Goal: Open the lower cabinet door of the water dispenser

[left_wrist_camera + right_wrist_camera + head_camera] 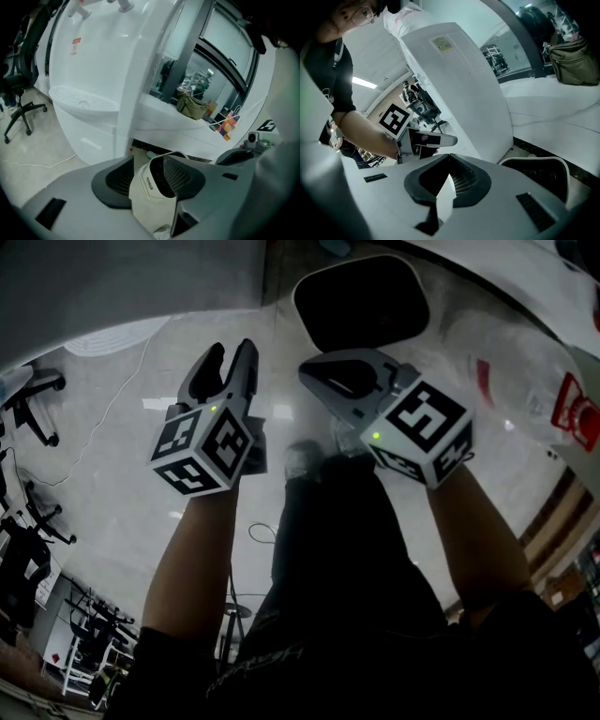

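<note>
The white water dispenser (93,61) stands ahead in the left gripper view, with a drip tray (82,98) at mid height. Its lower cabinet front (89,138) below the tray looks closed. My left gripper (147,161) is open, apart from the dispenser, and no thing sits between its pads; a white bin (150,197) shows through the gap. In the head view the left gripper (232,351) and right gripper (314,374) are held side by side in the air. My right gripper (449,157) is shut, empty, facing the dispenser's side panel (459,89).
The bin (361,298) with its black inside stands on the floor beside the dispenser (511,343). Office chairs (28,399) and a cable (103,418) are on the floor at the left. An olive bag (192,107) lies on a white ledge behind.
</note>
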